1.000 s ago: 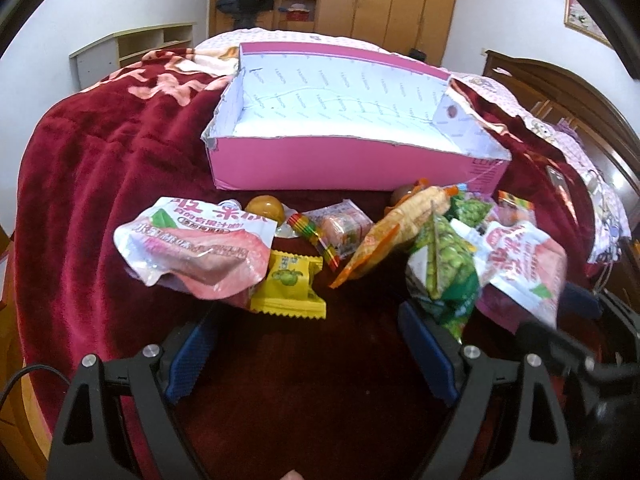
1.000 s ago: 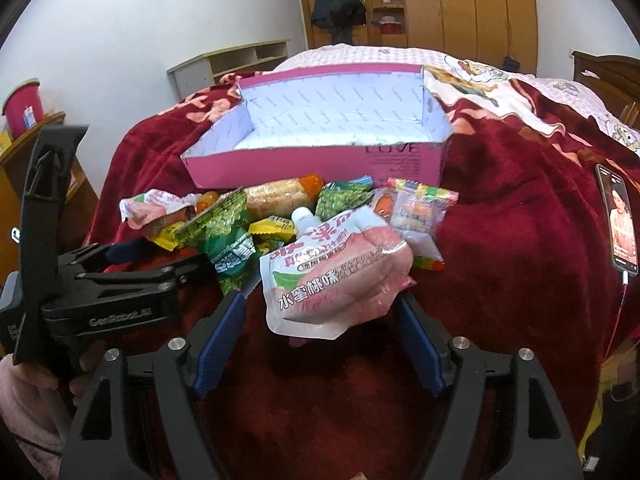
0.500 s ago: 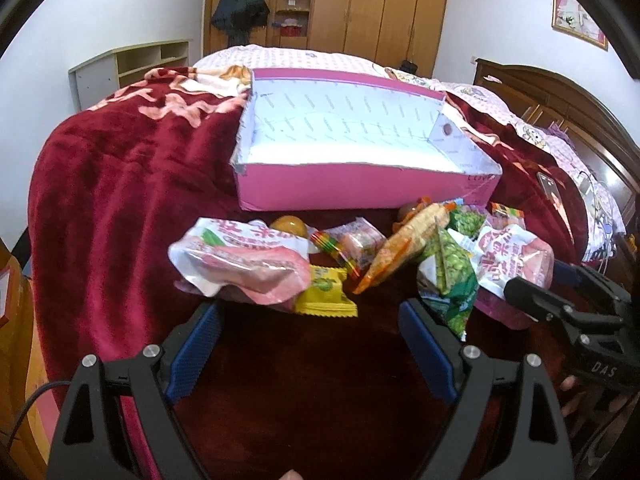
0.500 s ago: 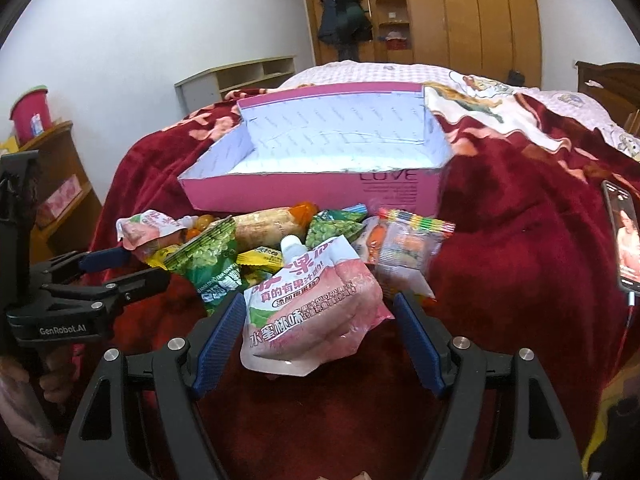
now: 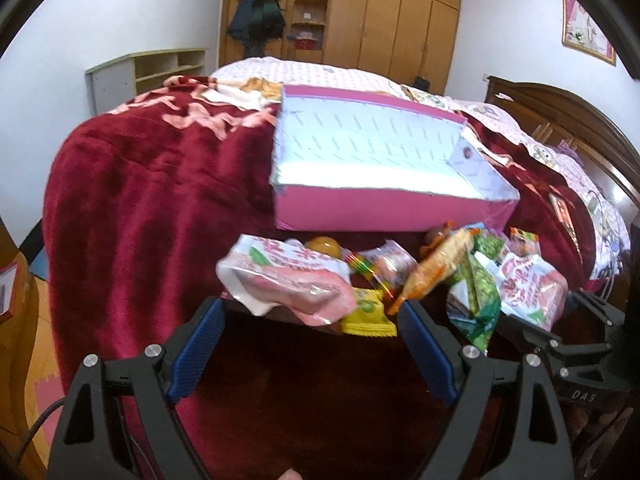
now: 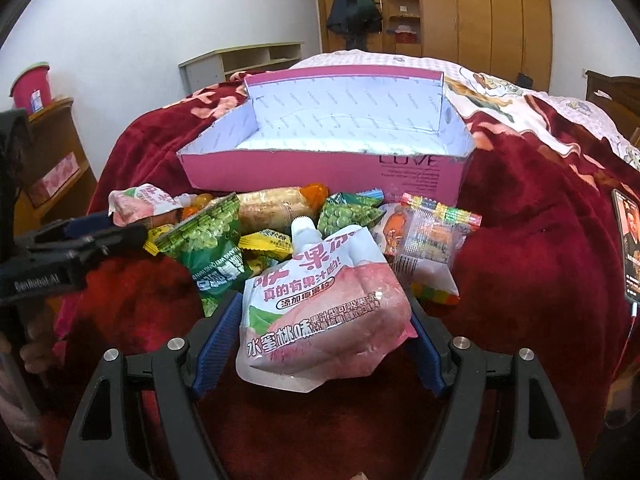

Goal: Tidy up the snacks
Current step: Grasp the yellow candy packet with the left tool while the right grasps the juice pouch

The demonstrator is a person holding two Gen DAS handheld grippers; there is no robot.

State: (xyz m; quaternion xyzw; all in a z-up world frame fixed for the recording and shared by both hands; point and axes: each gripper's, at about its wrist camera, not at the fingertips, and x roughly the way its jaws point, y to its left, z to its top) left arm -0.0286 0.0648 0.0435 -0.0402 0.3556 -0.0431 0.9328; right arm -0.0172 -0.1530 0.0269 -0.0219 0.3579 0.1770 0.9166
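since a second ago both grippers have drawn nearer the snack pile, and the pink box now sits further right in the left wrist view, which has swung toward the bed's left side. on the left, the left gripper hovers with its jaws set wide, the left-hand peach jelly pouch lying across the gap between its blue pads, nothing yet pinched. beside that pouch lie a yellow candy packet, an orange-wrapped snack and a green pea bag, all loose on the red blanket in front of the box. further right, the right gripper stands equally wide around a second peach jelly pouch, spout toward the box, with a clear rainbow candy bag just beside it; a phone rests at the far right on the bed. the box appears empty, so sorting looks barely begun. the step in hand seems to be the approach to a first pick: next, each gripper would need to close squarely on its soft pouch, lift it clear of its neighbours and carry it over the near wall of the box.
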